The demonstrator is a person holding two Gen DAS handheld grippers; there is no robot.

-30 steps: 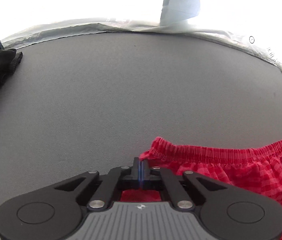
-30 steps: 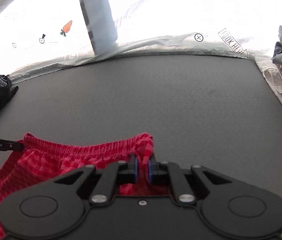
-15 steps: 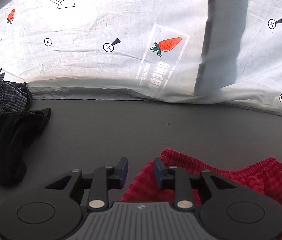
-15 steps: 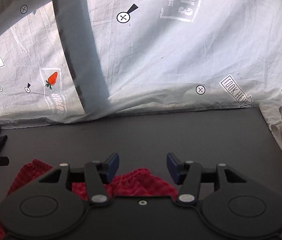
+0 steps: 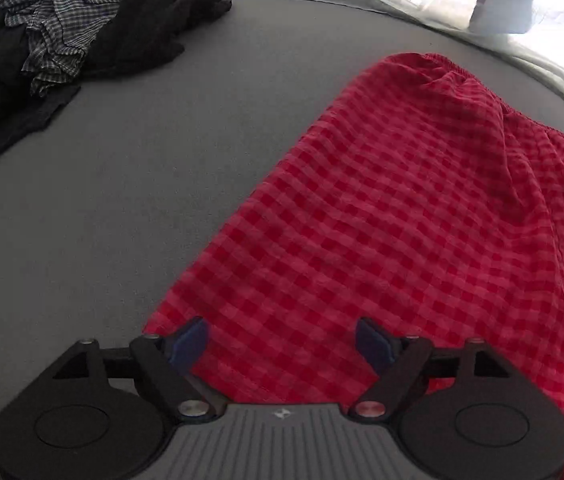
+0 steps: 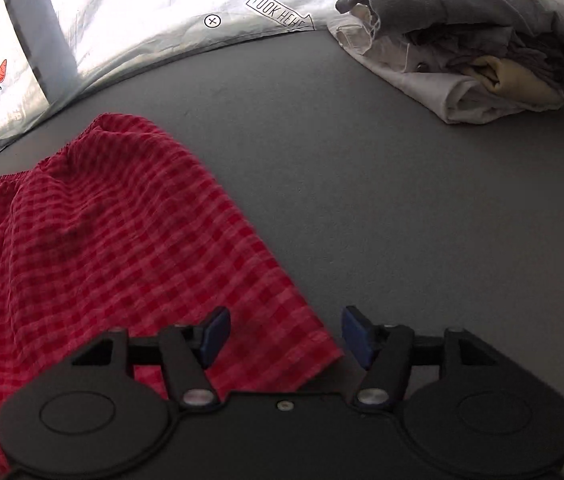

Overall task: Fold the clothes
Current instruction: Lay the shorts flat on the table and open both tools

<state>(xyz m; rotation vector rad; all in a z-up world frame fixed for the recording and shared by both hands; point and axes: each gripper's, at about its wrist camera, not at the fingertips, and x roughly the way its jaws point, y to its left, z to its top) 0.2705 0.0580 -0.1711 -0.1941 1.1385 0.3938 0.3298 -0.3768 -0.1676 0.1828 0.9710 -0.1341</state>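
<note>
Red checked shorts (image 5: 402, 216) lie flat on the grey bench (image 5: 122, 200); their near hem is hidden under both bodies. Left gripper (image 5: 282, 340) and right gripper (image 6: 282, 334) are spread wide, holding nothing.

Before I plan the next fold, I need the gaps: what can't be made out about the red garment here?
- Red checked garment, near hem: hidden behind the open left gripper, left wrist view.
- Its far side: cut off by each frame's edge.
- Right gripper, open above the hem corner: contact with cloth unclear.
</note>
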